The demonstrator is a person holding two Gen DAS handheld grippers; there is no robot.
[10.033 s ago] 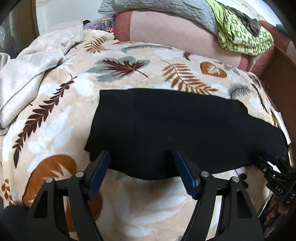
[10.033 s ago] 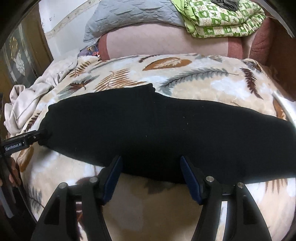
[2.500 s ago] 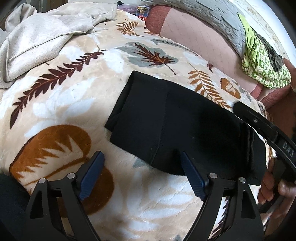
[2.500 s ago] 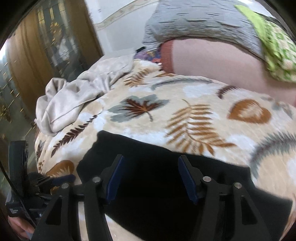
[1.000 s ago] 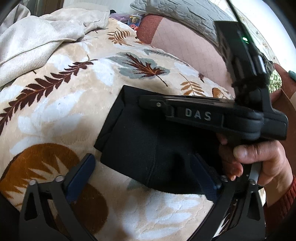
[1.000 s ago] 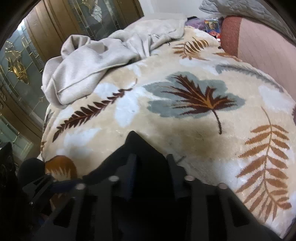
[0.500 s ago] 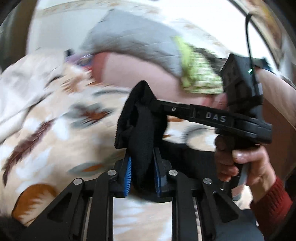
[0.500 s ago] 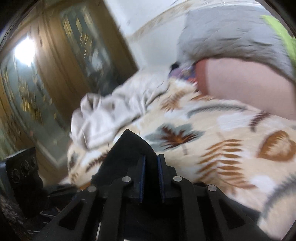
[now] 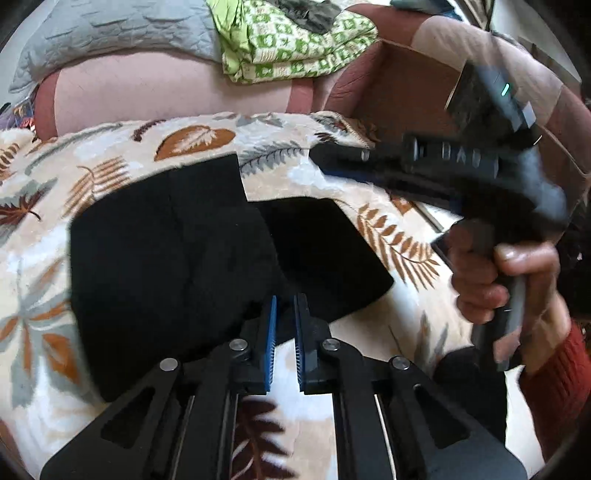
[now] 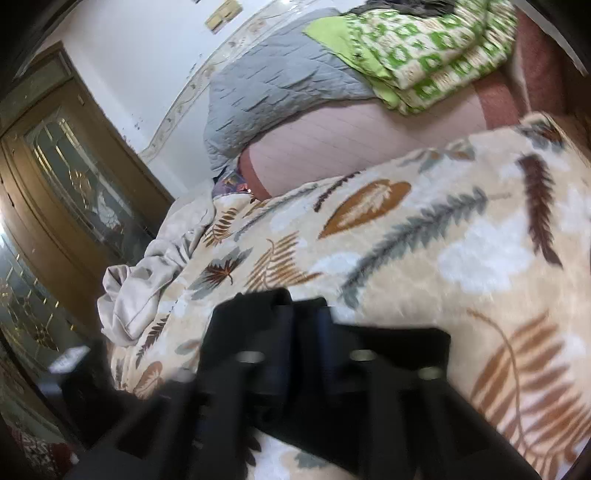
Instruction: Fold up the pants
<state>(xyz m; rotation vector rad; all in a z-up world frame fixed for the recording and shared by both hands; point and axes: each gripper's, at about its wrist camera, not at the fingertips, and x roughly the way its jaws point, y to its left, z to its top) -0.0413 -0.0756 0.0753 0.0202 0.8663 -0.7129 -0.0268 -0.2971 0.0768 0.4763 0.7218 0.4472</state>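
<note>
The black pants (image 9: 166,251) lie on the leaf-print blanket (image 9: 207,136), one end folded over onto the rest (image 9: 325,251). My left gripper (image 9: 284,317) is low at the near edge of the fold. Its jaws are closing, and the blue pads pinch black cloth between them. A hand holds my right gripper (image 9: 325,164) to the upper right, above the blanket. Its jaws are opening and nothing hangs from them. The right wrist view is blurred: my right gripper (image 10: 299,325) hovers just over the pants (image 10: 406,350).
A pink bolster (image 9: 147,88) runs along the far side of the bed, with a grey quilt (image 9: 110,29) and a green patterned quilt (image 9: 295,40) on it. A beige cloth (image 10: 147,280) is bunched at the left edge near a wooden glass door (image 10: 74,184).
Both grippers carried the lifted end of the pants across and down onto the rest. The right gripper has opened, let the cloth go and pulled away. The left gripper still grips.
</note>
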